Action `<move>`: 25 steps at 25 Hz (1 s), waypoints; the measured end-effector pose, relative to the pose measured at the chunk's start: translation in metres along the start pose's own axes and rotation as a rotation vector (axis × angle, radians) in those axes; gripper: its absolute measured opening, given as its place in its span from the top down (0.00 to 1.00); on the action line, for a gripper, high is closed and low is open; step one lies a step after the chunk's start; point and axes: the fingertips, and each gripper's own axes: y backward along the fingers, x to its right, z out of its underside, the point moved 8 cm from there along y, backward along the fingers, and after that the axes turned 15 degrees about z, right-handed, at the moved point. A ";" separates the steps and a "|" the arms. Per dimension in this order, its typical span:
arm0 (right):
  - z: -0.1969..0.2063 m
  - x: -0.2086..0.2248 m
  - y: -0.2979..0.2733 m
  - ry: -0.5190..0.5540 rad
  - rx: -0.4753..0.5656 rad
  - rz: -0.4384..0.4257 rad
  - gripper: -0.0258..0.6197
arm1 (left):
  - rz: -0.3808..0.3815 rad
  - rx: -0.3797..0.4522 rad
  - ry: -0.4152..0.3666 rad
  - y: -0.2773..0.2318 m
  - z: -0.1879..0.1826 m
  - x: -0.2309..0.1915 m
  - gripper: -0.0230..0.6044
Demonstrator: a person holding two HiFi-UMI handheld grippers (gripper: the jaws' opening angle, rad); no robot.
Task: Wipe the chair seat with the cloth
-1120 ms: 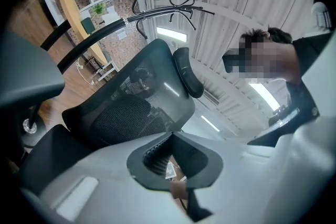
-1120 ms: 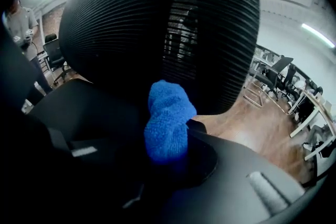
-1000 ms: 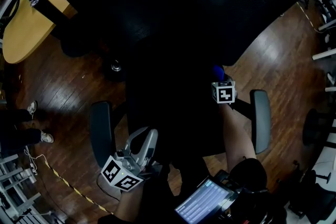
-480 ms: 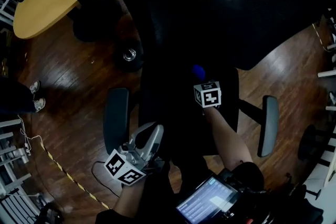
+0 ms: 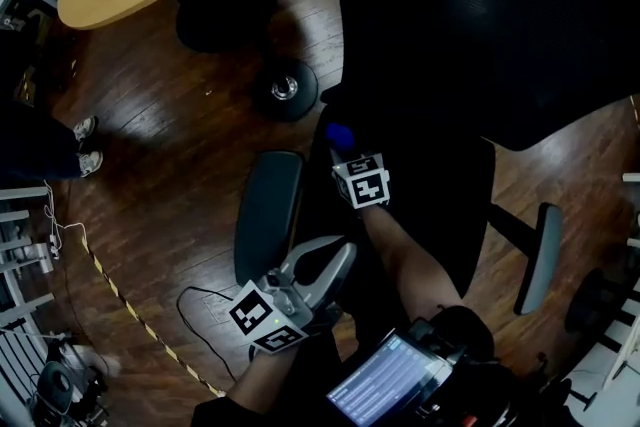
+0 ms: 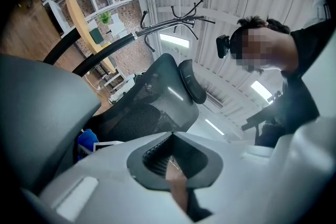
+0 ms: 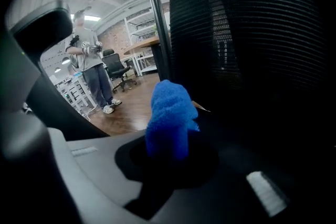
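R gripper (image 5: 344, 153) is pinching the blue cloth (image 7: 170, 113), jaws pressed on its lower end, w/ the rest sticking out ahead of them as a bunched wad. The cloth is sitting at the chair seat (image 5: 430, 200)'s left rear corner, just beside the left armrest (image 5: 268, 215) and near the foot of the mesh backrest (image 5: 500, 15). Too dark to say whether the wad is actually pressing on the seat or hanging just above it. Key relation: nearly all of the seat is lying to the person's right of the jaws and back toward the body, running out toward the right armrest (image 5: 540, 255), so the coming stroke is probably going to be a sweep rightward or a pull toward the person, not further left. The cloth's long axis is running along the jaws, so dragging it sideways should be giving the widest contact. L gripper (image 5: 336, 260) is hanging low by the front of the left armrest, jaws looking closed together w/ nothing between them, pointing up at the backrest rather than down at the seat. The R gripper is the nearer one by far and is doing the work.
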 end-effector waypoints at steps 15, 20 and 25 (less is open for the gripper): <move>0.096 0.168 0.088 -0.094 -0.115 0.359 0.89 | 0.042 -0.070 0.017 -0.019 0.016 0.006 0.98; 0.125 0.230 0.142 -0.117 -0.173 0.515 0.89 | 0.090 -0.102 0.043 -0.040 0.032 0.011 0.98; 0.146 0.268 0.178 -0.172 -0.172 0.577 0.89 | 0.118 -0.115 0.046 -0.054 0.040 0.019 0.98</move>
